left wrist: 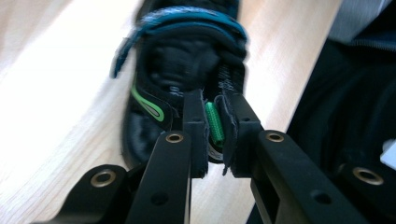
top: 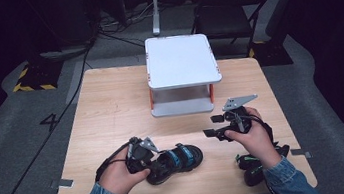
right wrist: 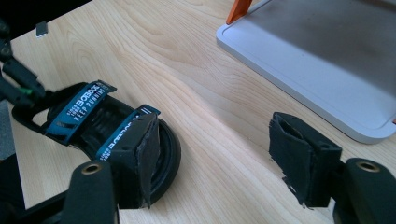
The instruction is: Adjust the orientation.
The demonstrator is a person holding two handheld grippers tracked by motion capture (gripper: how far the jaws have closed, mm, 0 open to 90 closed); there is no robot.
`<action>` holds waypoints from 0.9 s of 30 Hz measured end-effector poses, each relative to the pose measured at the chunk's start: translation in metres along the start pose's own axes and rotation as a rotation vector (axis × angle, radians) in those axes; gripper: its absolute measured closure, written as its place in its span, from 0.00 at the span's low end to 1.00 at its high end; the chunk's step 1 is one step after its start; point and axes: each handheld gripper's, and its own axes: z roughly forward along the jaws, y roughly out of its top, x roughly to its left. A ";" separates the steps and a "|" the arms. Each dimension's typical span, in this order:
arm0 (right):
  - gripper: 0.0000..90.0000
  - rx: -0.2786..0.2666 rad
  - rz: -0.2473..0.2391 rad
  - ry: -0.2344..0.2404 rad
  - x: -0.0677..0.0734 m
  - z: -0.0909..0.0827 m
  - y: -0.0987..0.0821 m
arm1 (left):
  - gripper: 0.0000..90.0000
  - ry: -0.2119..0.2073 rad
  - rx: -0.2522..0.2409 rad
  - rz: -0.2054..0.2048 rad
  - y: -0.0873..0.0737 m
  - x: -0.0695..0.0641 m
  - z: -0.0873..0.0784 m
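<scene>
A black sandal (top: 175,158) with blue straps lies on its sole near the table's front edge, toe toward the right. My left gripper (top: 153,165) is shut on its heel. In the left gripper view the two pads (left wrist: 194,121) pinch the heel strap, with a green pull loop (left wrist: 215,122) showing in the narrow gap of the left gripper (left wrist: 214,128). My right gripper (top: 211,126) hovers to the right of the sandal, open with nothing between its jaws. In the right gripper view the sandal (right wrist: 93,121) lies to the left of the right gripper (right wrist: 219,163), partly behind one pad.
A white two-level stand (top: 180,60) with orange posts sits at the back middle of the wooden table (top: 110,105); its lower tray (right wrist: 327,70) lies just beyond my right gripper. A second dark sandal (top: 254,164) rests at the front right, under the right forearm.
</scene>
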 end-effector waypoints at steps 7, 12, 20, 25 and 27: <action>0.38 -0.002 0.013 -0.015 -0.002 -0.006 -0.005 | 0.42 0.172 -0.127 0.154 0.008 0.001 -0.007; 0.38 0.003 0.028 -0.030 -0.003 -0.011 -0.013 | 0.35 0.183 -0.021 0.328 0.017 0.004 0.020; 0.37 -0.002 0.060 -0.071 -0.006 -0.027 -0.026 | 0.67 0.193 -0.040 0.396 0.034 0.009 0.044; 0.37 -0.007 0.081 -0.095 -0.009 -0.036 -0.034 | 0.84 0.168 -0.039 0.328 0.042 0.010 0.044; 0.37 -0.010 0.088 -0.104 -0.010 -0.040 -0.037 | 0.86 0.176 -0.075 0.236 0.048 0.015 0.044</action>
